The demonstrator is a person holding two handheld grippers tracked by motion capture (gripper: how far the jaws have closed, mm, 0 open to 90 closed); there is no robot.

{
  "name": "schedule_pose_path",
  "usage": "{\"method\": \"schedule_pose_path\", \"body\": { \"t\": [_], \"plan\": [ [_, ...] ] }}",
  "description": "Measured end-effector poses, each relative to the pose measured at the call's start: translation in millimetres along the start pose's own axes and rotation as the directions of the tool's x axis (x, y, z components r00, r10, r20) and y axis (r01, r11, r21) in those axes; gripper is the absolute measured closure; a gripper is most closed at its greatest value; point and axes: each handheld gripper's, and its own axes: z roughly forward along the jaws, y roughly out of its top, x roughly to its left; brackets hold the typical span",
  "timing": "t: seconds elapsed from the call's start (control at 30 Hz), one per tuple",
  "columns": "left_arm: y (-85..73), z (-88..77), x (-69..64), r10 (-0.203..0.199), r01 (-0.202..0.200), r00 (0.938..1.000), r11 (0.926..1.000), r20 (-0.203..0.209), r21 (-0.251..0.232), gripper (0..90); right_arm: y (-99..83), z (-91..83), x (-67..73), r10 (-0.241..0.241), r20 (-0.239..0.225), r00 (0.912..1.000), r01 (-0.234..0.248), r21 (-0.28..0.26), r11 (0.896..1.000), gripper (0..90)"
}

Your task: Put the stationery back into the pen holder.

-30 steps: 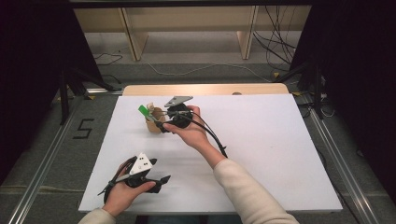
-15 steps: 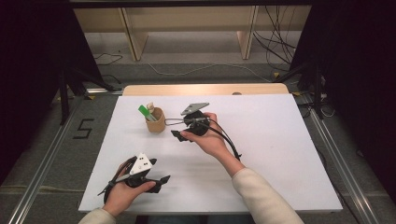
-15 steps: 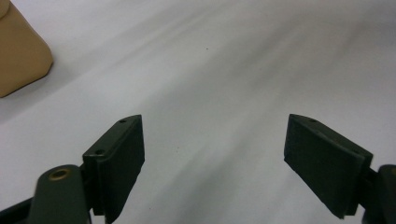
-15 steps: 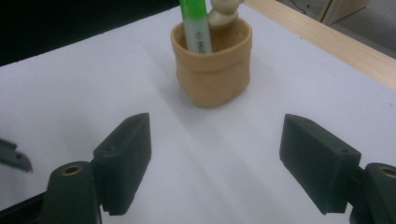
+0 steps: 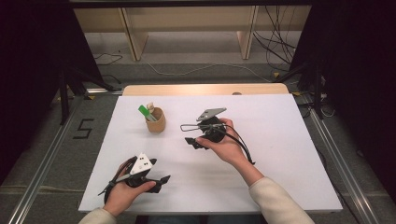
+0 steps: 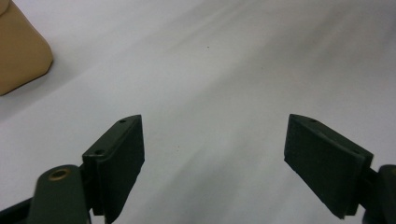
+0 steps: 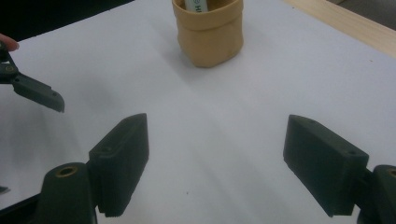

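high view: green tube (image 5: 144, 112) in cup (image 5: 157, 122) leans up-left, right tool (image 5: 190, 141) near.

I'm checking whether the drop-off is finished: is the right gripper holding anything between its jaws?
No: the right gripper has its jaws wide apart over bare white table, short of the tan cup.

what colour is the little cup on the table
Tan; the cup shows best in the right gripper view.
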Motion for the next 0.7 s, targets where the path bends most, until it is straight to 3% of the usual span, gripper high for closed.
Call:
{"method": "schedule_pose_path", "body": {
  "t": [0.7],
  "plan": [
    [-0.4,0.1,0.5,-0.003,0.003,1.0,1.0,-0.006,0.003,20.1,-41.8,-41.5,-8.9,0.043,0.041,0.9983,-0.044,0.028,0.999,22.2]
  ]
}}
